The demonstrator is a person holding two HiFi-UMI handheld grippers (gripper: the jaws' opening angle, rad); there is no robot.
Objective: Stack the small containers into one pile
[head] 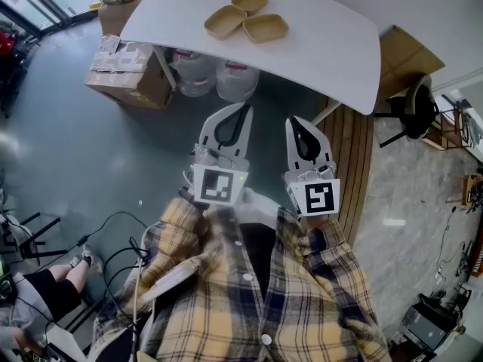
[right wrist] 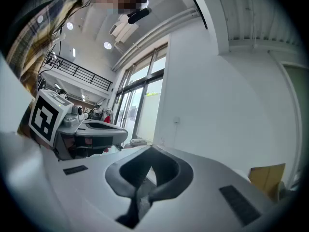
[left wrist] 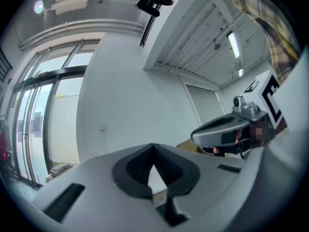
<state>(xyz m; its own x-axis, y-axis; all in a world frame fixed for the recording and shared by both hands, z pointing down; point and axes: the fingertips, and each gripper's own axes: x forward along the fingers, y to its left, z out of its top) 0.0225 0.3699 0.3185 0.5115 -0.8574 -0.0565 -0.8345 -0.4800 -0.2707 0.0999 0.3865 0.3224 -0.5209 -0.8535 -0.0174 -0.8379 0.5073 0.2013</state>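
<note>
- The counter [head: 317, 47] is a white top with rounded corners, seen from above in the upper part of the head view.
- 3 small containers, shallow, tan and round-cornered, lie open side up near the counter's far edge. The left container [head: 225, 22], the far container [head: 250, 0] and the right container [head: 266, 28] sit edge to edge in a cluster, none inside another.
- The left gripper [head: 245, 108] is held level close to the person's chest, short of the counter and well apart from the containers. The left gripper view shows its jaws pressed together at the tips with nothing between them.
- The right gripper [head: 292, 121] is held just beside the left one, also level and near the chest. The right gripper view shows its jaws meeting at the tips, pinching nothing.
- Each gripper carries a cube whose black-and-white square marker faces the head camera.
- A plaid shirt [head: 302, 300], yellow with dark checks, fills the lower part of the head view.
- A cardboard box [head: 128, 78] stands on the grey floor under the counter's left end, with 2 large clear water bottles [head: 198, 74] beside it.
- A strip of wooden slats [head: 355, 164] runs along the floor right of the grippers, and a black chair [head: 413, 110] stands beyond it.
- A second person [head: 45, 292] sits at the lower left, only partly in view.
</note>
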